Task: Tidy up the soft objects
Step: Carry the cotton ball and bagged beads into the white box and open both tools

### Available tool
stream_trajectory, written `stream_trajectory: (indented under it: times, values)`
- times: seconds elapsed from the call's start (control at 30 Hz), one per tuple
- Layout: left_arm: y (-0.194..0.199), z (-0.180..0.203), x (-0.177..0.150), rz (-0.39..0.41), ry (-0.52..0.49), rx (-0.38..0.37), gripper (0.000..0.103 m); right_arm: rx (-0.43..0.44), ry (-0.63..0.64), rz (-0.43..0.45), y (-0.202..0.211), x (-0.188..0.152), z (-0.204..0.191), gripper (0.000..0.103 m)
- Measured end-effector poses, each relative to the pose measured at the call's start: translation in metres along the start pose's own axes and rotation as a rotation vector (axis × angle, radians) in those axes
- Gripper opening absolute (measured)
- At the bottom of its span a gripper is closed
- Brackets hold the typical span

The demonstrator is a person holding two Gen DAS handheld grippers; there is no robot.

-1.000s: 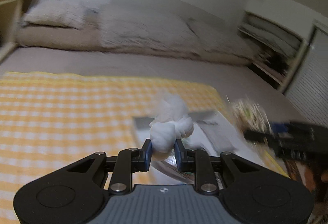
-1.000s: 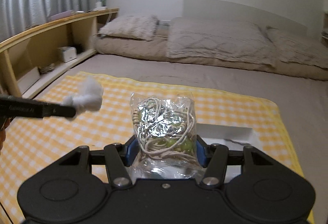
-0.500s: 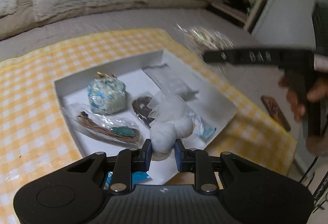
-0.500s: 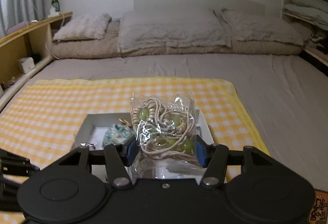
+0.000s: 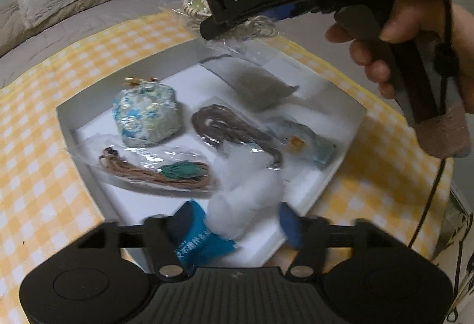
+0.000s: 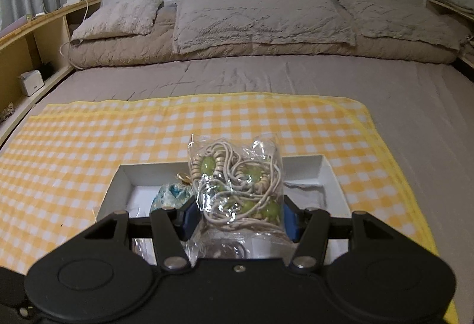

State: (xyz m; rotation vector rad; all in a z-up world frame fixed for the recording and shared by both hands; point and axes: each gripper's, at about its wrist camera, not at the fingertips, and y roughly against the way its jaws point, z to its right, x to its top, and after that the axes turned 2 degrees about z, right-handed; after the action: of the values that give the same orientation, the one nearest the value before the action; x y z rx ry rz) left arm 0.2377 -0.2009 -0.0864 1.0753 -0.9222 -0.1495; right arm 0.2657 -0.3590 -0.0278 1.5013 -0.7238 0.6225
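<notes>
We had most of the sorting done: several bagged items already lay in the white box (image 5: 349, 119) on the checked cloth (image 6: 118, 140). Two were left. Nearest, our left gripper (image 5: 237, 220) had its jaws spread apart, the white wad (image 5: 246, 205) loose between them over the box's near edge, apparently being let go. Farther off, our right gripper (image 6: 238, 218) was clamped on the bead bag (image 6: 237, 184), held above the box, not yet placed.
</notes>
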Motion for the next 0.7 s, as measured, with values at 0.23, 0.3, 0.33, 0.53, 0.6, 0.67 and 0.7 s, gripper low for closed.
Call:
stream_trajectory:
  times: [0.23,0.3,0.33,0.53,0.6,0.67,0.7]
  values:
    - [0.006,-0.014,-0.005,0.002,0.057,-0.004,0.08,-0.04,0.055,0.009,-0.02,0.0,-0.007,0.095]
    - [0.008,-0.016,-0.005,0.005,0.063,-0.004,0.082,-0.035,0.055,-0.011,-0.02,-0.001,-0.006,0.095]
    - [0.009,-0.016,-0.006,0.008,0.067,-0.005,0.084,-0.031,0.056,-0.02,-0.019,-0.003,-0.005,0.095]
    - [0.019,-0.01,-0.006,0.029,0.061,-0.006,0.09,-0.033,0.067,-0.038,-0.004,-0.011,0.008,0.097]
    - [0.021,-0.007,-0.006,0.033,0.057,0.002,0.091,-0.033,0.06,-0.037,0.003,-0.013,0.013,0.097]
    - [0.025,-0.004,-0.006,0.04,0.063,0.01,0.092,-0.032,0.065,-0.029,0.012,-0.014,0.017,0.098]
    - [0.027,-0.002,-0.006,0.046,0.067,0.013,0.092,-0.033,0.067,-0.015,0.018,-0.014,0.019,0.098]
